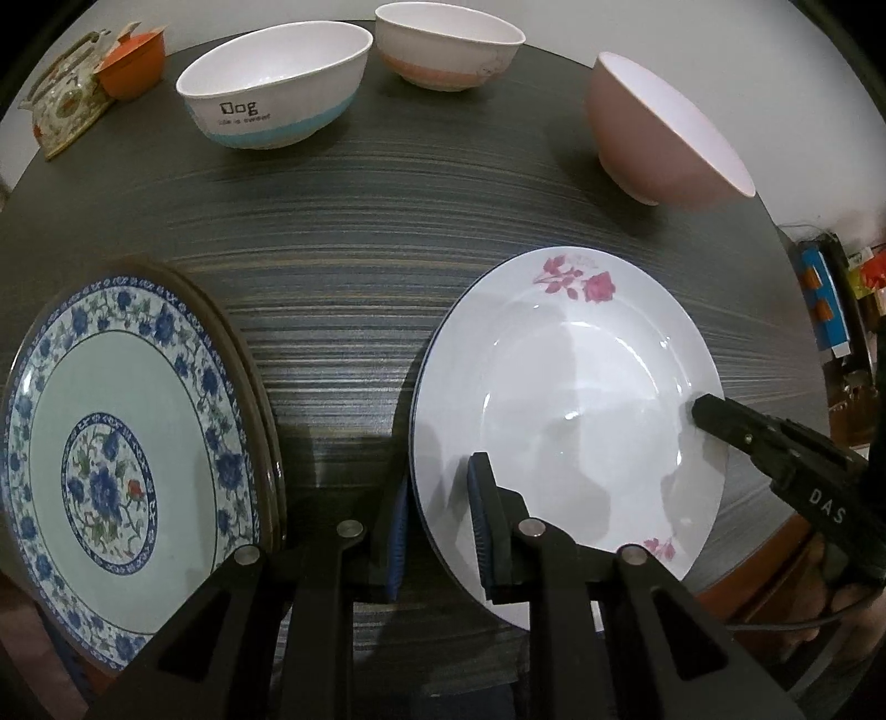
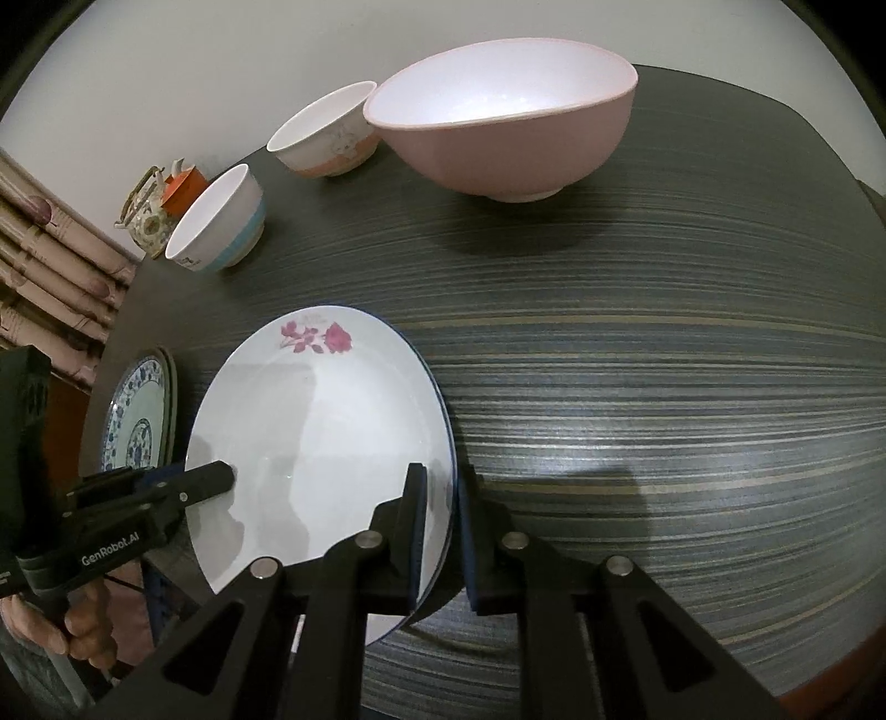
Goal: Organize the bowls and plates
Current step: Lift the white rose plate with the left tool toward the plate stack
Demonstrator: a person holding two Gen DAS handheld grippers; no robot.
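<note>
A white plate with pink roses is gripped at two opposite rims, and a thin blue edge shows under it. My left gripper is shut on its left rim, one finger above and one below. My right gripper is shut on the right rim. To the left, a blue floral plate rests on a brown-rimmed plate. Three bowls stand at the back: a white and blue "Dog" bowl, a white bowl with a pink band, and a large pink bowl.
A patterned teapot and an orange cup stand at the far left corner of the dark striped table. The table's rounded edge runs close on the right and near side. A hand holds the left gripper's handle.
</note>
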